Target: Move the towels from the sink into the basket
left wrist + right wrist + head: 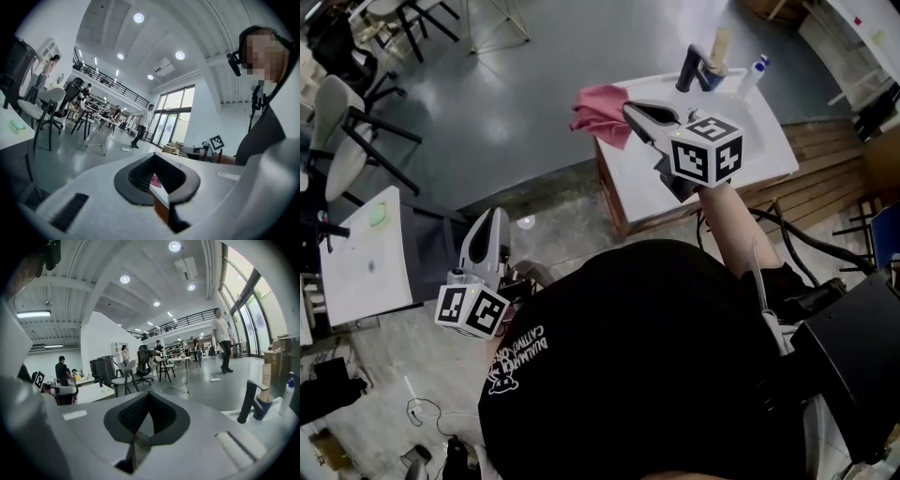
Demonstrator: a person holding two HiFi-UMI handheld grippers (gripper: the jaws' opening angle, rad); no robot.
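A pink towel hangs bunched from the tips of my right gripper, which is shut on it. The towel is in the air past the left edge of the white sink, above the grey floor. In the right gripper view the jaws meet at the tips and the towel is hidden below them. My left gripper is low at the left, apart from the sink, shut with nothing in it. A bit of the pink towel shows through its jaws. No basket is in view.
A dark faucet and bottles stand at the sink's back; the faucet also shows in the right gripper view. A white table stands at the left, with chairs behind it. Cables and wooden boards lie right of the sink.
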